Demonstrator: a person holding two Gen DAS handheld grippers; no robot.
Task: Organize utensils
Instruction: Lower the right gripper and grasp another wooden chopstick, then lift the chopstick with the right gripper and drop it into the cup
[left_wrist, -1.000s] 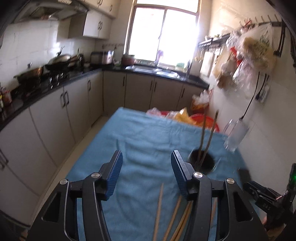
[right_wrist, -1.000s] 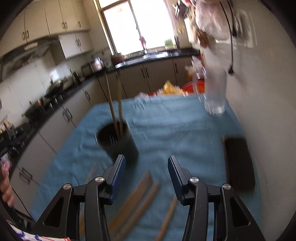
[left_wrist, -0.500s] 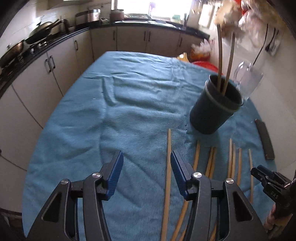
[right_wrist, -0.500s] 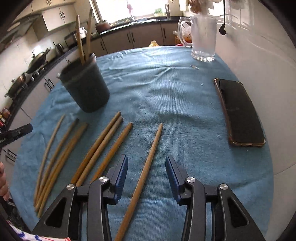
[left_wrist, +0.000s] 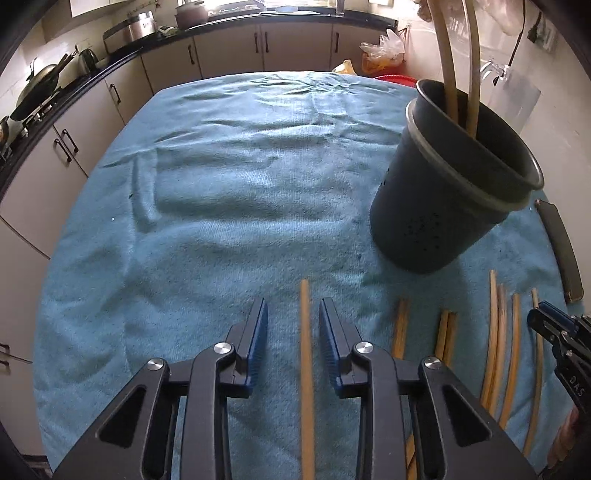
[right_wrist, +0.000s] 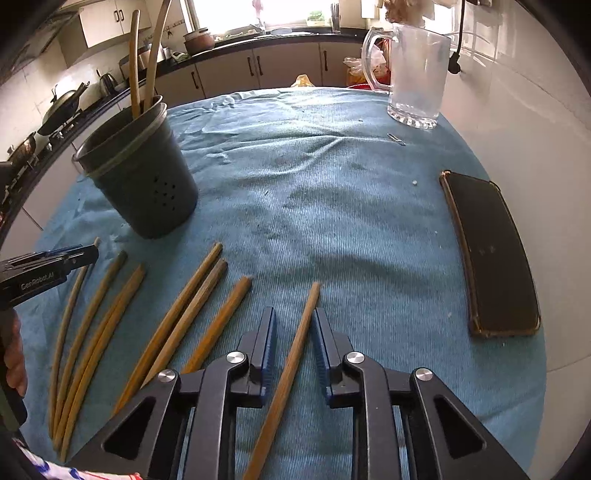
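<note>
Both grippers, left gripper (left_wrist: 291, 328) and right gripper (right_wrist: 293, 338), jaws just closing, straddle unpinched chopsticks near the holder (right_wrist: 138, 177); centre each stick before squeezing.

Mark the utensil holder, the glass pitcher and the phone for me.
utensil holder (right_wrist: 147, 192): right wrist view, on its perforated dark side wall.
glass pitcher (right_wrist: 419, 70): right wrist view, mid body.
phone (right_wrist: 487, 251): right wrist view, centre of its dark face.

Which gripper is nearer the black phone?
Right. The right gripper straddles the chopstick nearest the phone; the left gripper straddles the farthest chopstick. Both pairs of jaws have just been closing, not yet gripping.
</note>
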